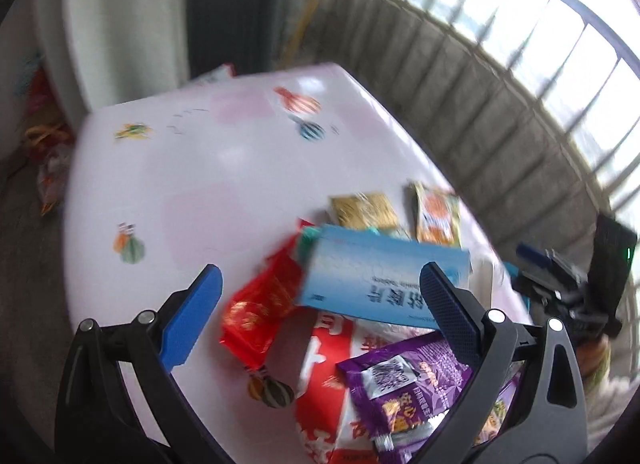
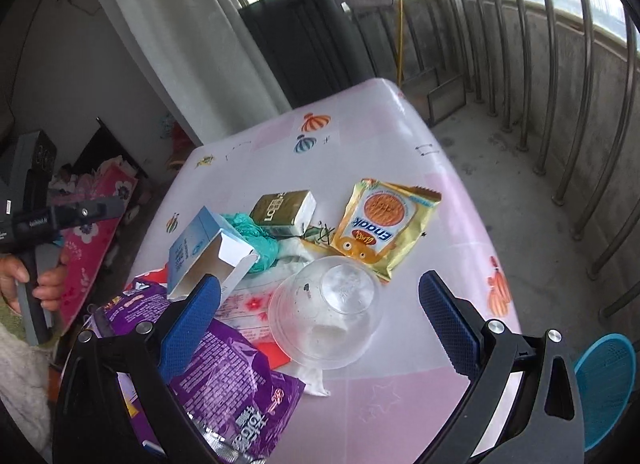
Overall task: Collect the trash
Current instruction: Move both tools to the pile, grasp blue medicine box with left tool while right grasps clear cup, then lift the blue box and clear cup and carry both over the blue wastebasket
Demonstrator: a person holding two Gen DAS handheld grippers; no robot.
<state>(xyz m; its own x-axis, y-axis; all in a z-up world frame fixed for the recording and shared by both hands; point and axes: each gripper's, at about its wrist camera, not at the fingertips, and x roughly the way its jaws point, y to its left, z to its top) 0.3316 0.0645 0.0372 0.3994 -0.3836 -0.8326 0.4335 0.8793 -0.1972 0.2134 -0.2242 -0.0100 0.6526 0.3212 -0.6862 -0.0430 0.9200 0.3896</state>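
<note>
Daylight floods in from the barred window [image 1: 560, 44] on the right, blown out white there. Glossy tablecloth [image 1: 224, 160] shows soft glare patches. Left wrist view smeared with motion blur all over; right wrist view sharper. Heavy fisheye bending and dark vignette at corners. Shadows under the clear cup [image 2: 326, 318] faint.

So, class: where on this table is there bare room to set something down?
Bare: the far half of the table beyond the gold box, and the near right corner beside the clear plastic cup. Crowded: the near left, around the blue carton and purple packet.
</note>
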